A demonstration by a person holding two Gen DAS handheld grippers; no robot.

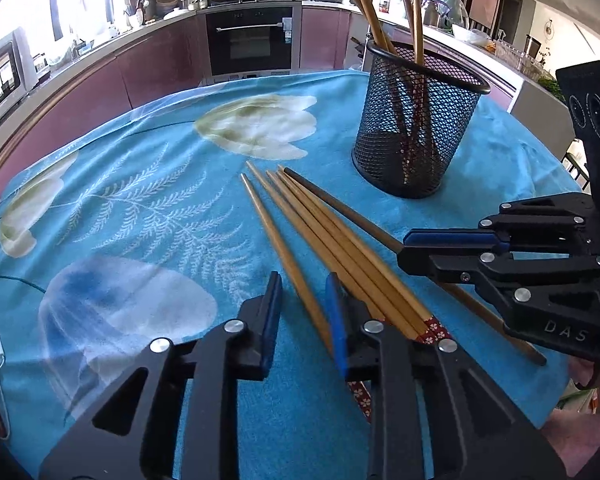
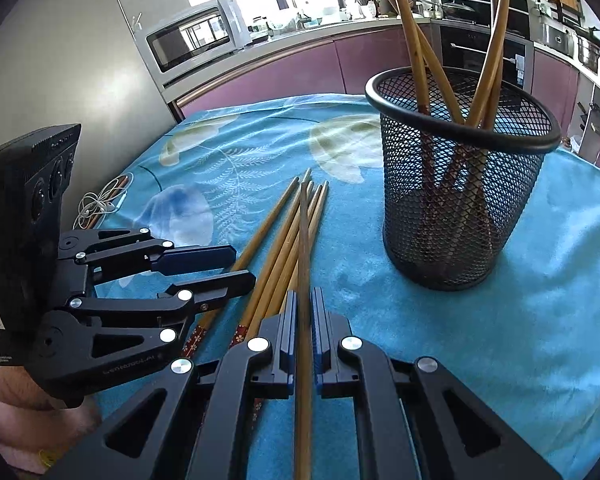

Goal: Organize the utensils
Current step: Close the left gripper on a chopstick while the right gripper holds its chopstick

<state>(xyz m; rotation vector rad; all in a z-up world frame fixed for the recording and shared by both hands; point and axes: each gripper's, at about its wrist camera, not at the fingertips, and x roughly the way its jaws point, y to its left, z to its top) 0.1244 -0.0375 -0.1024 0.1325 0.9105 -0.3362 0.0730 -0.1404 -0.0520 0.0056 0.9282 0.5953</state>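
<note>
Right gripper (image 2: 304, 312) pinching single chopstick (image 2: 304, 240), long axis running straight ahead toward 12 o'clock, tip over loose chopsticks (image 2: 277, 256) on surface (image 2: 520, 340). Mesh holder (image 2: 460, 184) upright at 1 o'clock from right gripper, near, already holding several sticks. Left gripper (image 1: 302, 316) slightly spread, straddling one loose stick, pads not pressing. Right hand nearer holder; judged next: lift, tip upright, drop in.

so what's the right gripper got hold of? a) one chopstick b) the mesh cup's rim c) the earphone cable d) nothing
a: the right gripper is shut on a single chopstick, lifted above the others lying on the cloth, short of the mesh cup.
</note>
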